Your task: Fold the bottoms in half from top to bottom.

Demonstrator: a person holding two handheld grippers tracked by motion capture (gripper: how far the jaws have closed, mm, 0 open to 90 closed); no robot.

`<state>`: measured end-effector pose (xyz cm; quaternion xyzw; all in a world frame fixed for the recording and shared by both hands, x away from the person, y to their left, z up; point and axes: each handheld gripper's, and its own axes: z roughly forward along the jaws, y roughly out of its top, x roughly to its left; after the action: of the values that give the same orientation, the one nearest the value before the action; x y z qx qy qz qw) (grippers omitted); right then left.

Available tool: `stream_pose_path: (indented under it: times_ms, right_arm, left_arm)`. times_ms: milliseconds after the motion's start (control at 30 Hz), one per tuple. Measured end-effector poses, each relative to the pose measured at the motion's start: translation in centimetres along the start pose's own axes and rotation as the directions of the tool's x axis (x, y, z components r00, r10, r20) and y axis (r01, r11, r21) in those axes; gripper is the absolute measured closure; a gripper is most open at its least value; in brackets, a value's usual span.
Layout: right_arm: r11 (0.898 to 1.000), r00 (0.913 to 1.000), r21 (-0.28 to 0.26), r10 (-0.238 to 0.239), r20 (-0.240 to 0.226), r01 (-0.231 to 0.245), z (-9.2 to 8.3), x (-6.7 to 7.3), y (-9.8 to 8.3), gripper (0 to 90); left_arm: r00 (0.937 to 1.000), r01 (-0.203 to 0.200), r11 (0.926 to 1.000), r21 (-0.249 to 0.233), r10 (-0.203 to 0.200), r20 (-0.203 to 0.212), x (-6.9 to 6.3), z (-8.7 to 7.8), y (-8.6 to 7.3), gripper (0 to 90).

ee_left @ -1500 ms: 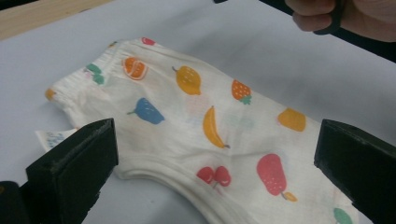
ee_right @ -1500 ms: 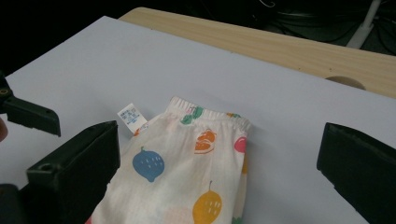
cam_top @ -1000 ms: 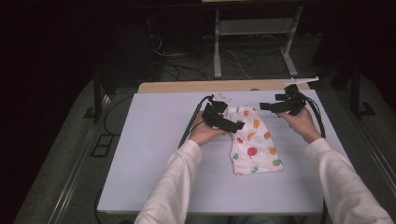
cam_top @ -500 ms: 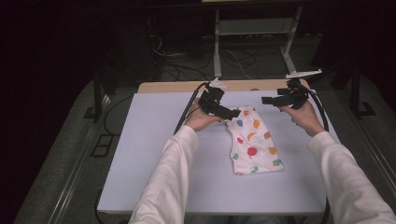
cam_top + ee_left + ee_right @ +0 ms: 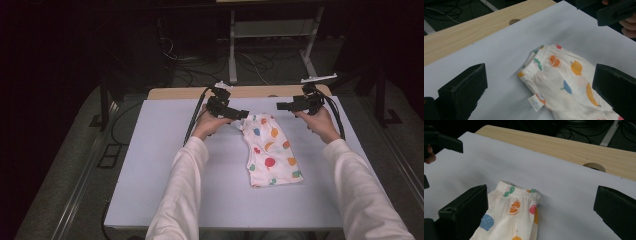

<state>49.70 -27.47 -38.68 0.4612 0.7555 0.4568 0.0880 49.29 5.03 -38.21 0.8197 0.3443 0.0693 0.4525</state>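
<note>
Both claws wide, empty: left claw, right claw flank folded fruit-print garment (flat on white sheet).

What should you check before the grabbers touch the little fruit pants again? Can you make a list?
1. Left gripper jaws wide apart: ok.
2. Right gripper jaws wide apart: ok.
3. Both grippers free of cloth, holding nothing: ok.
4. Fruit pants lie folded and flat on the white sheet: ok.
5. Waistband in plain sight at the far end, within the jaws' aim: ok.
6. Layers underneath lined up neatly: cannot tell, they are hidden.
</note>
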Motion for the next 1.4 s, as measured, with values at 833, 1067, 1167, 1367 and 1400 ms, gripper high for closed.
stream_pose_path:
  times_ms: [833,1067,1167,1367,1400]
  right_arm:
    - [0.979,0.9874,0.129,0.155,0.031,-0.158,3.3,-2.2,-3.4,8.3]
    - [0.977,0.9856,0.135,0.169,-0.005,-0.167,3.4,-2.3,-4.0,19.7]
    - [0.976,0.986,0.15,0.165,-0.021,-0.16,3.6,-2.2,-4.2,24.7]
    - [0.98,0.9925,0.161,0.12,-0.024,-0.115,4.1,-1.5,-4.2,37.0]
    - [0.982,0.9937,0.16,0.109,-0.025,-0.104,4.2,-1.3,-4.2,39.4]
  left_arm:
    - [0.9672,0.247,0.9669,0.064,-0.25,0.045,2.1,4.2,-3.6,9.3]
    - [0.9604,0.264,0.9611,0.08,-0.27,0.07,1.9,4.8,-3.9,15.1]
    - [0.9613,0.257,0.9619,0.093,-0.265,0.077,1.8,5.1,-4.0,18.0]
    - [0.9608,0.251,0.9612,0.114,-0.262,0.091,1.6,5.5,-4.2,27.2]
    - [0.9613,0.25,0.9612,0.115,-0.261,0.088,1.6,5.6,-4.2,29.4]
